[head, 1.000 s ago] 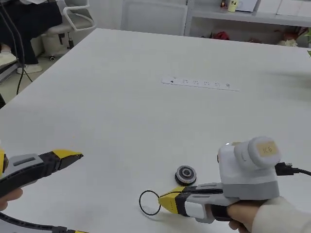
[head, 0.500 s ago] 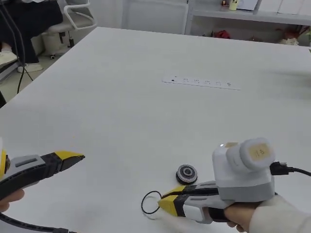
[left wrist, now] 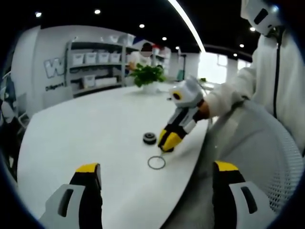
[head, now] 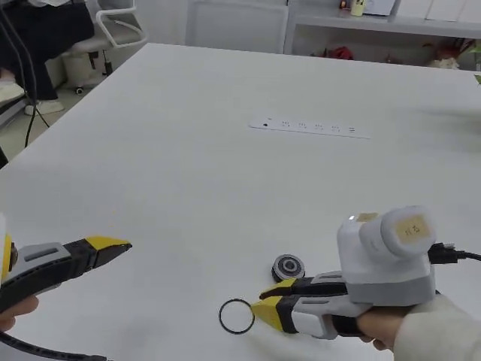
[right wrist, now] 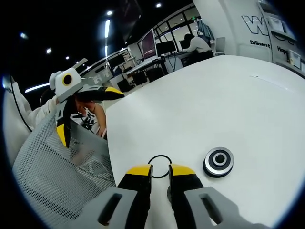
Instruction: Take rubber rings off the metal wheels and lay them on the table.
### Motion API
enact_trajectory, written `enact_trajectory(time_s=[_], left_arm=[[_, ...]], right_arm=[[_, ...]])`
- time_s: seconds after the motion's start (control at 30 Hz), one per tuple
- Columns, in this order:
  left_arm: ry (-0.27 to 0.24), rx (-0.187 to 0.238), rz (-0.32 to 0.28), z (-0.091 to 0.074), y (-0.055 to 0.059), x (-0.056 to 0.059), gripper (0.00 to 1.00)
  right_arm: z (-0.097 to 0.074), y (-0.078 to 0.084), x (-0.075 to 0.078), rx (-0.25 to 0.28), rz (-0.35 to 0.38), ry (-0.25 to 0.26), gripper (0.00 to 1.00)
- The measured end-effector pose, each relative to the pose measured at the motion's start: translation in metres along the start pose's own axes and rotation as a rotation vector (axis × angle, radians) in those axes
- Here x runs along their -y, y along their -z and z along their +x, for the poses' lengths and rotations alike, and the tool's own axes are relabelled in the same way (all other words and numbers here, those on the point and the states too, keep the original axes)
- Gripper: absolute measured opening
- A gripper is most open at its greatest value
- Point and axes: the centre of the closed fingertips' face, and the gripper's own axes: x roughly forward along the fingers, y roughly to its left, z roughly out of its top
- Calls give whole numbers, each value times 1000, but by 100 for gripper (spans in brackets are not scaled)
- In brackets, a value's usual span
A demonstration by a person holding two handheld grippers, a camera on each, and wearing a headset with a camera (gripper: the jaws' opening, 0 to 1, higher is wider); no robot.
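Rubber ring [head: 237, 317] flat on the white table [head: 188, 150], apart from the metal wheel [head: 288, 267].

My right gripper [right wrist: 160, 171] sits low near the table's front edge. Its jaws are only a narrow gap apart and hold nothing, and the black ring lies just ahead of their yellow tips. The wheel rests on its side close by, not touching the ring. My left gripper [left wrist: 157, 168] hangs well off to the left, jaws spread wide and empty. A white power strip [head: 308, 128] lies far across the table.
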Motion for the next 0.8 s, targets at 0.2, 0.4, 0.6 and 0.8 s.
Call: enact_trajectory(time_s=[0.2,0.4,0.6,0.8], left_arm=[[5,1,4,0,-3,1,99],[6,9,22,-2,-12,-2,99],[12,23,42,-2,-22,-3,98],[11,8,63,-3,-25,-5,98]], right_arm=[[-7,-11,3,33,-17,10,15],[-17,-22,6,63,-37,24,18],[-28,-31,12,103,-40,36,19],[-38,-40,22,143,-24,61,20]])
